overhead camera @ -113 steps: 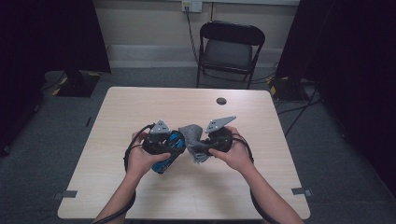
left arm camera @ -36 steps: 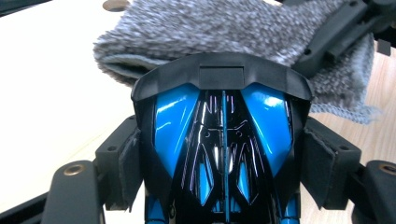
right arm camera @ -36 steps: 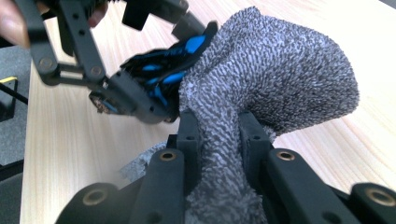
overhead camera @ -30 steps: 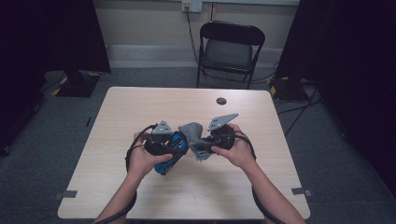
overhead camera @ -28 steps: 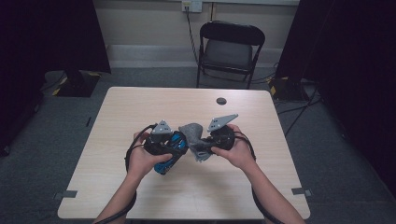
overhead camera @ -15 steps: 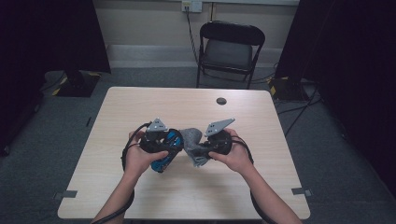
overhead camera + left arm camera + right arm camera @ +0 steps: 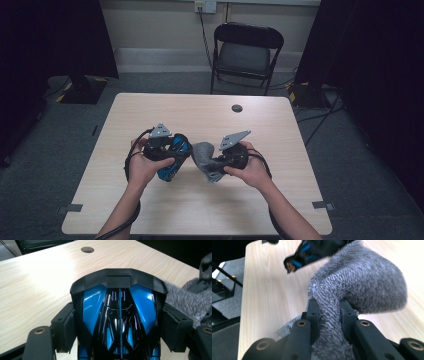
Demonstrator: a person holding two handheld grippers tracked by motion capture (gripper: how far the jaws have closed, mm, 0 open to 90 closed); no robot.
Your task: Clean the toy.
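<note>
Your left gripper is black, and the toy in it is glossy blue and black, with bright blue panels either side of a thin blue centre line. The cloth in your black right gripper is grey, in a fine speckled weave of lighter and darker flecks. Each gripper carries a pale grey plate. The table under you is light wood grain, with a dark round hole. The chair beyond is black.

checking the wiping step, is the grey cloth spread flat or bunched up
Bunched up: the grey cloth is pinched between the right gripper pads and bulges in a rounded wad.
</note>
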